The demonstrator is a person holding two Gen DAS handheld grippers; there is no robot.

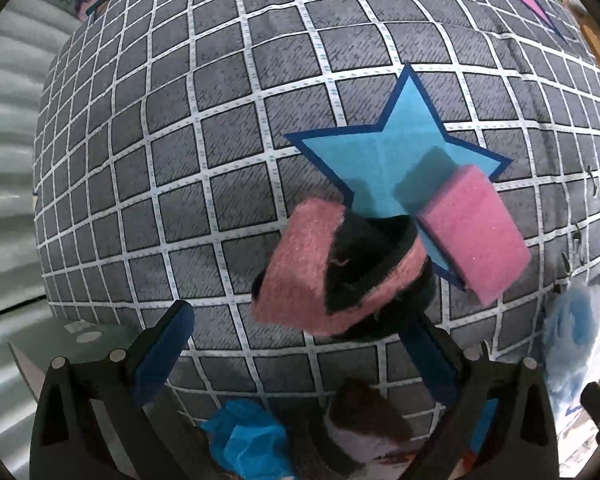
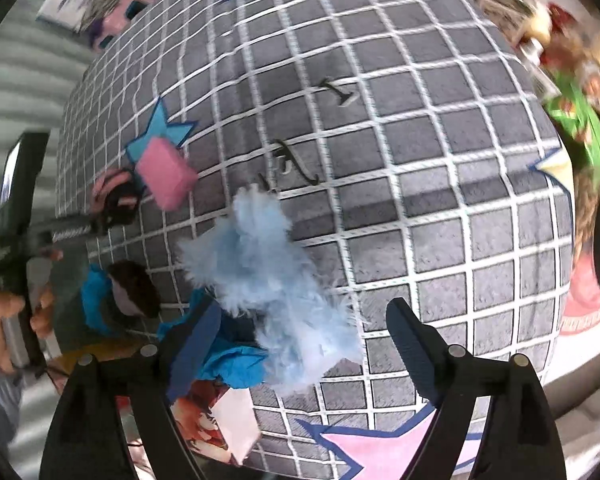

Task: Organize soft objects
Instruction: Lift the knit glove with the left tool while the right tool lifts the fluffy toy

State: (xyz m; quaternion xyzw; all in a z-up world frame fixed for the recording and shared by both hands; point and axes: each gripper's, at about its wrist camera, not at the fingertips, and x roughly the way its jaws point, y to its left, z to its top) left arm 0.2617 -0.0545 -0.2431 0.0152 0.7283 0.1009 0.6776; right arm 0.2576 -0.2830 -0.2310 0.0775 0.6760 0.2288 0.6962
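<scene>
A grey grid-patterned cushion [image 1: 180, 140] fills both views. On it lie a pink and black fuzzy item [image 1: 332, 268], a pink sponge [image 1: 474, 234] and a light blue fluffy item [image 2: 268, 276]. My left gripper [image 1: 300, 360] is open just below the pink and black item, which sits against the right finger [image 1: 432, 356]. My right gripper [image 2: 304, 352] is open around the lower end of the light blue fluffy item without closing on it. The pink sponge [image 2: 166, 180] and the pink and black item [image 2: 114, 196] also show in the right wrist view, beside the left gripper body [image 2: 20, 208].
A blue crumpled cloth [image 1: 248, 436] and a brown and white soft item [image 1: 364, 420] lie below the cushion's near edge. Star patches mark the cushion [image 1: 396, 160]. Cluttered packets [image 2: 576, 128] sit at the right. A striped grey surface [image 1: 4, 160] is at the left.
</scene>
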